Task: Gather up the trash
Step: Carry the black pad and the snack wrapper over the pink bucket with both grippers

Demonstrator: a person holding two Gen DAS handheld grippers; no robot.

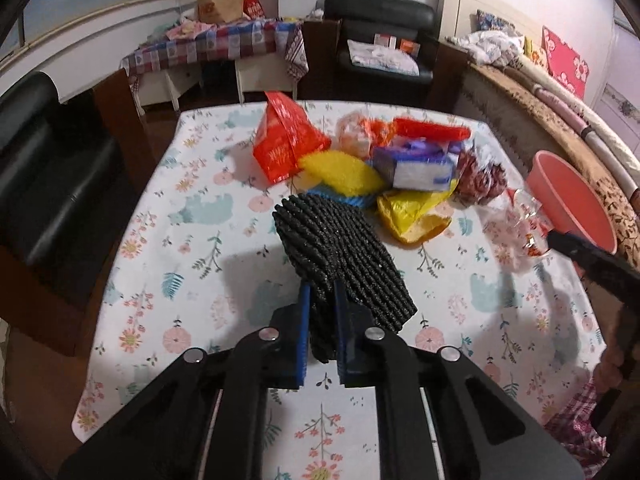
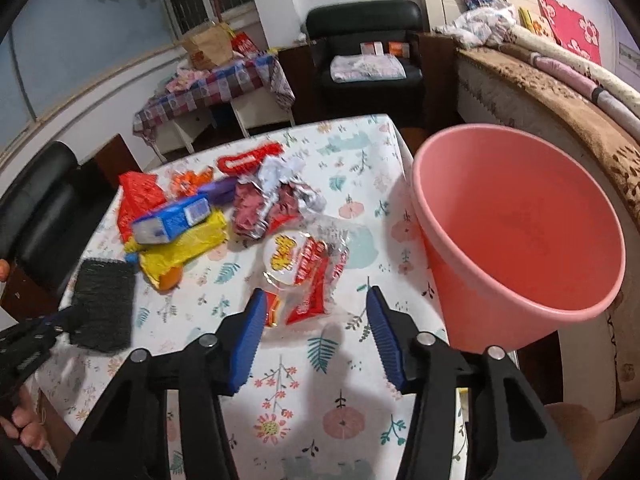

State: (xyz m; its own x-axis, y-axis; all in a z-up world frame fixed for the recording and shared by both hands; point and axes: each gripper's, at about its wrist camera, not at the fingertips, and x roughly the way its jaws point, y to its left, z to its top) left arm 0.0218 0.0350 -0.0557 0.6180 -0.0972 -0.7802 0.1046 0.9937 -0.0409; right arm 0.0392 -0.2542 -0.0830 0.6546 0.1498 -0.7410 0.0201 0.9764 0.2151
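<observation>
My left gripper (image 1: 322,296) is shut on a black scouring pad (image 1: 340,256) and holds it above the floral table; the pad also shows in the right wrist view (image 2: 105,306). My right gripper (image 2: 316,304) is open and empty, its jaws either side of a clear wrapper with red and yellow print (image 2: 306,274) that lies on the table. A pink bin (image 2: 516,236) stands at the table's right edge, close to the right gripper; it also shows in the left wrist view (image 1: 572,200). A trash pile lies beyond: red bag (image 1: 284,140), yellow sponge (image 1: 340,170), blue box (image 2: 172,220), yellow bag (image 2: 188,246).
The table (image 1: 192,240) has a floral cloth. A dark chair (image 1: 44,184) stands at its left, a black armchair (image 2: 364,52) beyond, a bed with a brown cover (image 2: 560,96) on the right. A cluttered side table (image 1: 212,48) stands at the back.
</observation>
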